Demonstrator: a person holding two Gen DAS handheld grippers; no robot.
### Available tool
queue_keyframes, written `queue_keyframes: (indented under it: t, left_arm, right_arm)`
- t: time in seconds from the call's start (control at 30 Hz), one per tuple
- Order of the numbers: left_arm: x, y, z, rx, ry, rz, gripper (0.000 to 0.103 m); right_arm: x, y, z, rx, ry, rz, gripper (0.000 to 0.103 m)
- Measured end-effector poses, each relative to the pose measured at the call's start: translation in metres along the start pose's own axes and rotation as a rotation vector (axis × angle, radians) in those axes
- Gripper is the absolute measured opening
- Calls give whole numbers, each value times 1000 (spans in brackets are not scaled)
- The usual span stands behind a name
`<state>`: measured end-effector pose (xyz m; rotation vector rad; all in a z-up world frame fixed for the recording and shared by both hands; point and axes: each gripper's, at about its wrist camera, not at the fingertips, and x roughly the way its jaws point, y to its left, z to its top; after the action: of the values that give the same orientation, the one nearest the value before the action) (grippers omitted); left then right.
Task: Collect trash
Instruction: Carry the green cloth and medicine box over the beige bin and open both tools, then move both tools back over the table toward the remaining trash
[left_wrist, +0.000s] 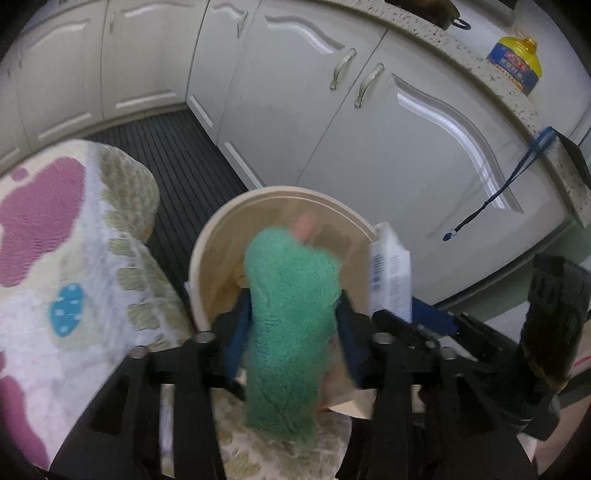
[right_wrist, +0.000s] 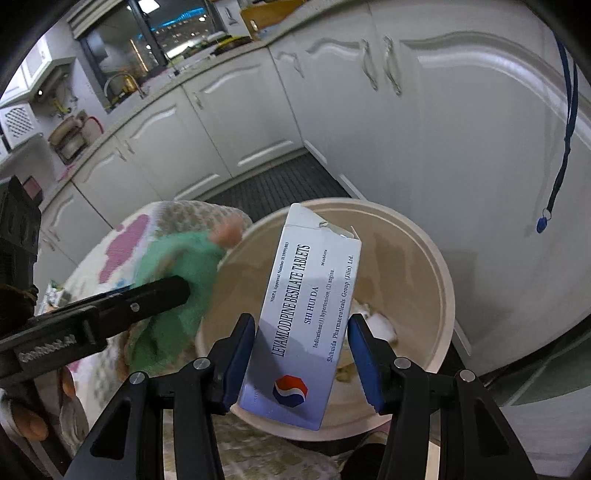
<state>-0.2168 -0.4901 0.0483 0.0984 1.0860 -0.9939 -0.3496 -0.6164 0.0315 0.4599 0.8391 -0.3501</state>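
A cream round bin (left_wrist: 207, 251) stands on the floor by the cabinets; it also shows in the right wrist view (right_wrist: 439, 288), with some pale scraps inside. My left gripper (left_wrist: 293, 310) is shut on a green fuzzy cloth (left_wrist: 291, 295), held over the bin's near rim. The cloth also shows in the right wrist view (right_wrist: 177, 266). My right gripper (right_wrist: 301, 332) is shut on a white tablet box (right_wrist: 306, 317), held upright over the bin. The box also shows in the left wrist view (left_wrist: 391, 273).
White cabinet doors (left_wrist: 369, 140) stand behind the bin. A patterned padded seat (left_wrist: 66, 240) is left of the bin. A blue lanyard (right_wrist: 565, 140) hangs from the counter. A yellow oil bottle (left_wrist: 517, 62) stands on the counter. The floor has a dark ribbed mat (left_wrist: 177, 158).
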Motion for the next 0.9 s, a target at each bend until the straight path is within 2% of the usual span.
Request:
queue_keyframes:
  t: [0.07, 0.13, 0.33, 0.9]
  left_arm:
    - [2, 4, 0, -18, 0, -9, 61]
    - [1, 5, -2, -19, 2, -9, 63]
    - [-12, 5, -7, 4, -17, 24, 63]
    - [-71, 10, -32, 28, -128, 111, 63]
  right_arm:
    - [4, -4, 0, 9, 7, -17, 63]
    - [4, -7, -1, 15, 5, -24, 63]
    - [4, -6, -7, 24, 13, 0, 63]
    - [-15, 33, -18, -24, -25, 42, 66]
